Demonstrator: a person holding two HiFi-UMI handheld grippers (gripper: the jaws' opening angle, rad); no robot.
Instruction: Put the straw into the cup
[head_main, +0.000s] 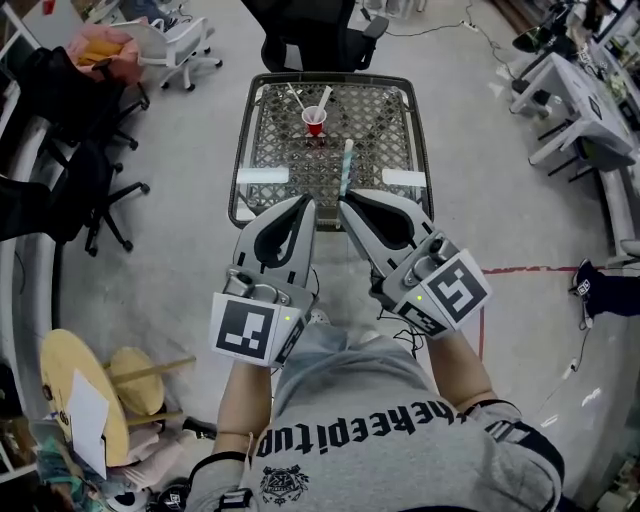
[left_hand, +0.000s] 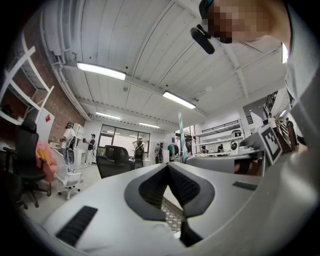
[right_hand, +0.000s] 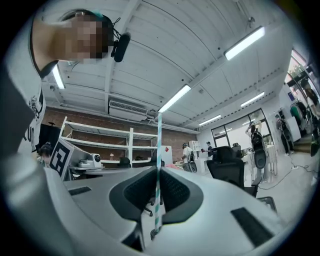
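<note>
A small red cup (head_main: 314, 122) stands on the far half of the metal mesh table (head_main: 262, 150), with two pale straws (head_main: 296, 98) by its rim. My right gripper (head_main: 346, 206) is shut on a teal-and-white striped straw (head_main: 347, 167) that points up and away over the table's near half. In the right gripper view the straw (right_hand: 159, 165) stands upright, pinched between the pads of that gripper (right_hand: 158, 172). My left gripper (head_main: 306, 204) hovers beside it, shut with nothing in it (left_hand: 167, 167). Both point upward, short of the cup. The straw (left_hand: 181, 136) also shows in the left gripper view.
A black office chair (head_main: 318, 35) stands beyond the table, a white one (head_main: 180, 45) at the back left and another black chair (head_main: 100, 190) at the left. A round wooden stool (head_main: 85, 385) sits at lower left. Desks (head_main: 570, 90) line the right side.
</note>
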